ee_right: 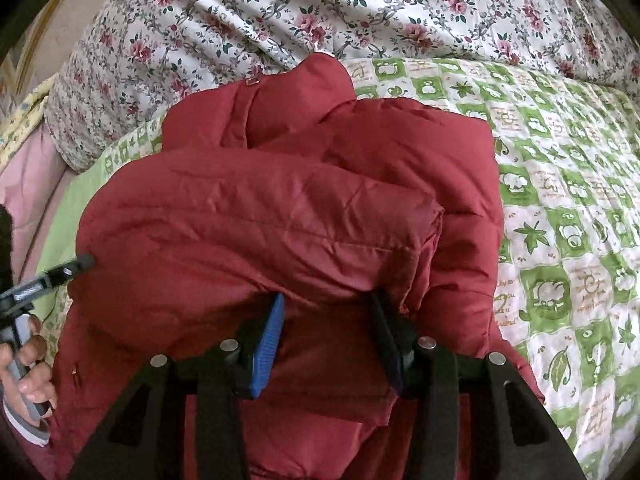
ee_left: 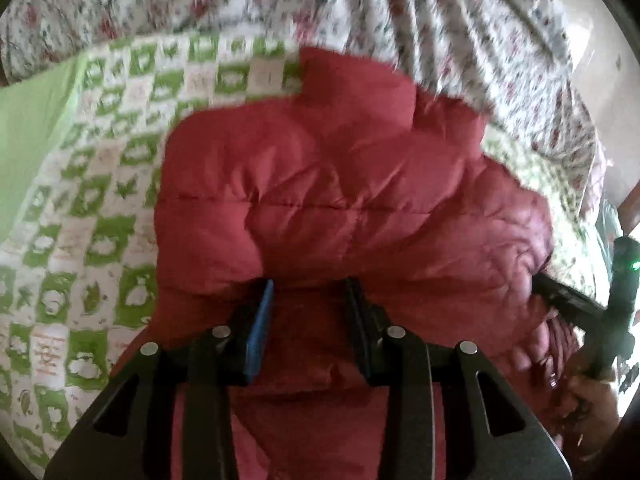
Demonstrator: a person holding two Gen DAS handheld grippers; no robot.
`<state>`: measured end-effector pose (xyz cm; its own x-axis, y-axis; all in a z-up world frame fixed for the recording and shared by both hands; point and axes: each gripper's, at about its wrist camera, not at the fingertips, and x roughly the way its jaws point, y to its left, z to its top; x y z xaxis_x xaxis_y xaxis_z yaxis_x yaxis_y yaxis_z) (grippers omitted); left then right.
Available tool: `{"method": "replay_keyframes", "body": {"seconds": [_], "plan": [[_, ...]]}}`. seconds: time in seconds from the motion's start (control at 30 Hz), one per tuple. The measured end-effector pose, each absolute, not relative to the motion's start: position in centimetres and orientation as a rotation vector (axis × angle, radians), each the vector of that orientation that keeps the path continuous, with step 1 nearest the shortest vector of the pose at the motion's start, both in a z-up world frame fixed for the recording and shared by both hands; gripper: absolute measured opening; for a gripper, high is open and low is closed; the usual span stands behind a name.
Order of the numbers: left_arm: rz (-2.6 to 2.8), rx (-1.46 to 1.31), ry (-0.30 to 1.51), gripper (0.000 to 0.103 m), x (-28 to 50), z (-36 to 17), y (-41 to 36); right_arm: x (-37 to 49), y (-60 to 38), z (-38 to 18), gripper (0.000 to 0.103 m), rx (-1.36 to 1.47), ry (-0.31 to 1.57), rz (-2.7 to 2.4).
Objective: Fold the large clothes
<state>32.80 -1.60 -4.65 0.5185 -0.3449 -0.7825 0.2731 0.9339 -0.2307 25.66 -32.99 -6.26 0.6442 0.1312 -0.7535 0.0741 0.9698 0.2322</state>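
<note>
A dark red puffer jacket (ee_left: 340, 184) lies folded in a bulky heap on a green-and-white checked quilt (ee_left: 80, 216). My left gripper (ee_left: 310, 284) stands open with its fingertips tucked under a puffy fold of the jacket. In the right wrist view the same jacket (ee_right: 280, 208) fills the middle, a sleeve folded across it. My right gripper (ee_right: 330, 298) is open, its tips under the edge of that sleeve fold. The right gripper also shows at the right edge of the left wrist view (ee_left: 568, 296), and the left gripper at the left edge of the right wrist view (ee_right: 60, 272).
A floral duvet (ee_right: 320, 8) is bunched along the far side of the bed. The checked quilt (ee_right: 568, 208) spreads to the right. A plain green cloth (ee_left: 28, 140) lies at the far left. Pink bedding (ee_right: 28, 176) lies at the left.
</note>
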Motion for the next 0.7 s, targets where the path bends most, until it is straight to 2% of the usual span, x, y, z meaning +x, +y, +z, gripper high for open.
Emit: {"method": "replay_keyframes", "body": {"seconds": [0.23, 0.37, 0.7], "plan": [[-0.355, -0.045, 0.970, 0.034, 33.2, -5.3, -2.1, 24.9, -32.3, -4.2, 0.046, 0.226, 0.822, 0.003], [-0.359, -0.033, 0.961, 0.035, 33.1, -5.5, -2.2, 26.2, -32.9, -6.4, 0.043, 0.231, 0.890, 0.005], [-0.346, -0.014, 0.979, 0.035, 33.2, -5.6, -2.3, 26.1, -33.0, -7.0, 0.044, 0.237, 0.875, 0.018]]}}
